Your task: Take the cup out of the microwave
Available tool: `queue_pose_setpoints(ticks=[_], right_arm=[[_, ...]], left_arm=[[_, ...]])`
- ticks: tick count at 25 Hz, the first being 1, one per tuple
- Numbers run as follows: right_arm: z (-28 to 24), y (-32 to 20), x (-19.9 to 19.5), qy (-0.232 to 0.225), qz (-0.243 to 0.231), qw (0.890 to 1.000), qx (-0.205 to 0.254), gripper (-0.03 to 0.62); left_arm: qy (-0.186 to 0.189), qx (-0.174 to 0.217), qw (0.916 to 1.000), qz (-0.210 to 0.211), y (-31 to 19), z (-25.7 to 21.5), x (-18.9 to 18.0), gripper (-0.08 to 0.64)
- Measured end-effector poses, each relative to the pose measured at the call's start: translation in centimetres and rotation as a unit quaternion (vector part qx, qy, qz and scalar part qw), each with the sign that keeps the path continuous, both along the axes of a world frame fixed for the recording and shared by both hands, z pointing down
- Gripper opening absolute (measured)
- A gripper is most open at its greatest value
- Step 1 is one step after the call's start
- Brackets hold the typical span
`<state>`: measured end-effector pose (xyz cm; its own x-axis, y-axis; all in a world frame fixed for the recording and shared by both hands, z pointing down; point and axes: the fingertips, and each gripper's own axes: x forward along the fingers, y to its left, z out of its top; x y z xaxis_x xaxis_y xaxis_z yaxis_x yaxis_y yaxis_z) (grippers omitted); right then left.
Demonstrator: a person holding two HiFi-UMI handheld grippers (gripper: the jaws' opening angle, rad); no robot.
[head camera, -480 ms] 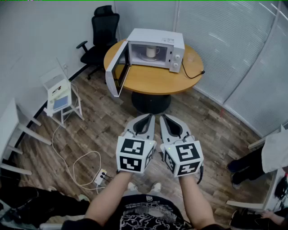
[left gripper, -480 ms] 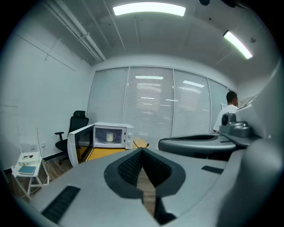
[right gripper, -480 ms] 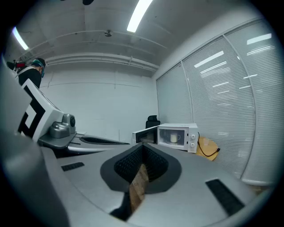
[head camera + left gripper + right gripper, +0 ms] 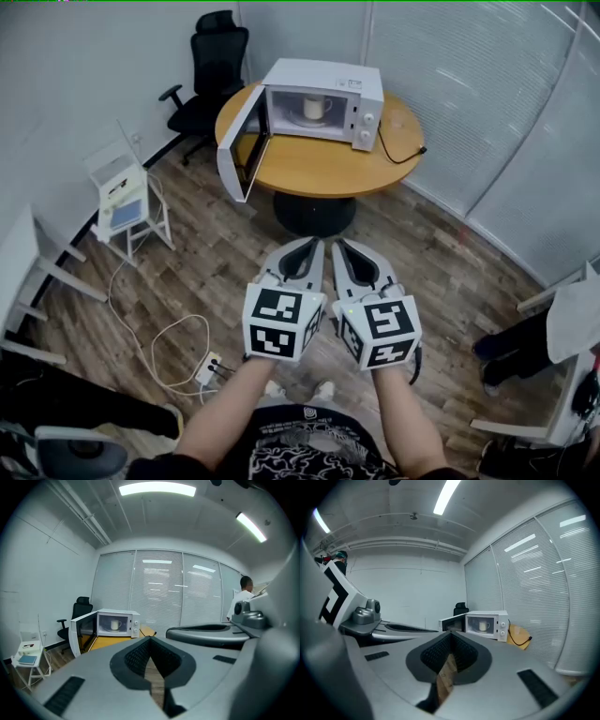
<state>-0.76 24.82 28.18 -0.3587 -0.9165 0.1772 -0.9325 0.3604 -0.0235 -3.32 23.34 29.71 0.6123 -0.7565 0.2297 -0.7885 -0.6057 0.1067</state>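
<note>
Door (image 4: 242,142): swung wide at the microwave's (image 4: 328,80) left

Cup (image 4: 314,109): white mug, upright inside the microwave, handle seemingly toward its right; probably light, rigid, glazed and slippery, breakable; take by the handle or pinch the rim wall

Left gripper (image 4: 309,243): well short of the microwave, jaws pressed together, nothing held

Right gripper (image 4: 339,245): likewise well short of the microwave, jaws together, nothing held

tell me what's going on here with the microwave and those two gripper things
A person stands some way back from the round wooden table, holding the left tongs and right tongs side by side. Both are shut and empty. The white microwave on the table has its door swung open, and the white cup sits inside, not yet reached.
</note>
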Motion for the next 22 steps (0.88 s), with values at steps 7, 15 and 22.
queue_pose_setpoints(ticks=[7,15,22], right_arm=[[0.4,-0.4,2.1,-0.009,-0.009,1.000,-0.005,0.015],[1.1,-1.0,4.9,-0.006,-0.027,1.000,-0.005,0.015],[1.3,-3.1,5.8,-0.013,-0.035,0.999,0.000,0.015]], left_arm=[[-0.002,0.002,1.0000,-0.008,-0.4,0.0,2.1,0.006],[-0.001,0.002,0.9997,-0.023,-1.2,0.8,5.0,0.006],[0.001,0.003,0.9996,-0.029,-3.3,1.2,5.9,0.006]])
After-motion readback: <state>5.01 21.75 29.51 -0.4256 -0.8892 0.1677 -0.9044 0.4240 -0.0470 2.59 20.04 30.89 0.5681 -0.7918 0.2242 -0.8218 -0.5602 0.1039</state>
